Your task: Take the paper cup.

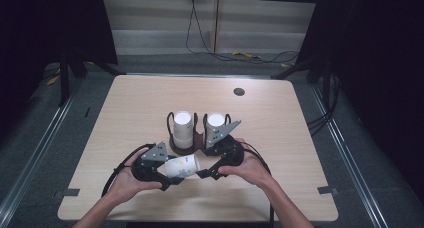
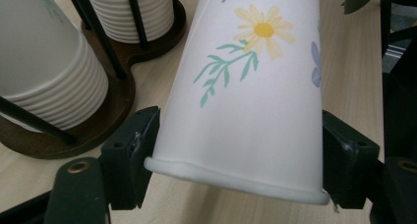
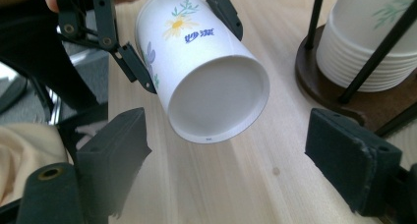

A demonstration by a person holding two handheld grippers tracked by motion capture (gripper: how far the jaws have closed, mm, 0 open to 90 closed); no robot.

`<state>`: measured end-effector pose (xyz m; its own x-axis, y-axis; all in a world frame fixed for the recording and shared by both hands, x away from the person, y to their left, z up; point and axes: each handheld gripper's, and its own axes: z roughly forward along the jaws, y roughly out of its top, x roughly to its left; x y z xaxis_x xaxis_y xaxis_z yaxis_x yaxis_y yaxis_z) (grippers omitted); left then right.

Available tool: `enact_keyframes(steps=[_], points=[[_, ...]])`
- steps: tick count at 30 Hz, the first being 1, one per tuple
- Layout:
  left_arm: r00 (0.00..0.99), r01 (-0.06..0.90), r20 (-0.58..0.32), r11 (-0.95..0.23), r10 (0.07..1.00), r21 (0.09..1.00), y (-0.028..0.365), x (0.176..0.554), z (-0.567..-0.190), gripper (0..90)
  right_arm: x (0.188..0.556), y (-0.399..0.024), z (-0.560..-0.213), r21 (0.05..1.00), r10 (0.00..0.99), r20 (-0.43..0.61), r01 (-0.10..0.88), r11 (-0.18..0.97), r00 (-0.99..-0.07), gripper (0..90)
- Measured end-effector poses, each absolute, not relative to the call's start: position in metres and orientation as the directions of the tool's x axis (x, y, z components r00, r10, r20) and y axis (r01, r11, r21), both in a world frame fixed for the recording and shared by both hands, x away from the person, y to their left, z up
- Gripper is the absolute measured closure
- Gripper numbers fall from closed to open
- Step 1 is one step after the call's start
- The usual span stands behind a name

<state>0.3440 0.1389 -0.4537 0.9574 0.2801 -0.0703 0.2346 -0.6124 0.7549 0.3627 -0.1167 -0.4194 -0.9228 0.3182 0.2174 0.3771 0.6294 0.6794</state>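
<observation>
A white paper cup [image 1: 182, 165] printed with a daisy lies on its side above the table's near middle. My left gripper [image 1: 171, 173] is shut on the cup [image 2: 251, 86] near its rolled rim, one pad [image 2: 133, 155] on each side. Its recessed base faces my right gripper [image 3: 226, 160], which stands open; neither pad [image 3: 344, 150] touches the cup [image 3: 206, 81]. In the high view my right gripper [image 1: 206, 170] sits just right of the cup. Behind, a dark wooden holder [image 1: 187, 148] with black rods carries two stacks of cups [image 1: 183, 128] [image 1: 216, 124].
The holder's base [image 2: 98, 130] and a stack [image 3: 373, 37] stand close to both grippers. A round cable hole [image 1: 239, 92] sits at the table's far right. Bare wood lies to the left and right of the hands. Cables run over the floor behind the table.
</observation>
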Motion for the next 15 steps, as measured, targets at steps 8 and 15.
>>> enact_keyframes(steps=[8, 15], points=[[0.965, 0.21, -0.051, -0.646, 0.256, 0.734, 0.136, 0.341, -0.456, 25.9, 0.366, -0.107, -0.426, 0.616, 0.262, 0.215, 0.339, 0.712, -0.941, 19.6], [0.969, 0.192, -0.033, -0.654, 0.246, 0.731, 0.134, 0.339, -0.459, 25.9, 0.366, -0.094, -0.428, 0.543, 0.215, 0.217, 0.301, 0.784, -0.952, 21.7]])
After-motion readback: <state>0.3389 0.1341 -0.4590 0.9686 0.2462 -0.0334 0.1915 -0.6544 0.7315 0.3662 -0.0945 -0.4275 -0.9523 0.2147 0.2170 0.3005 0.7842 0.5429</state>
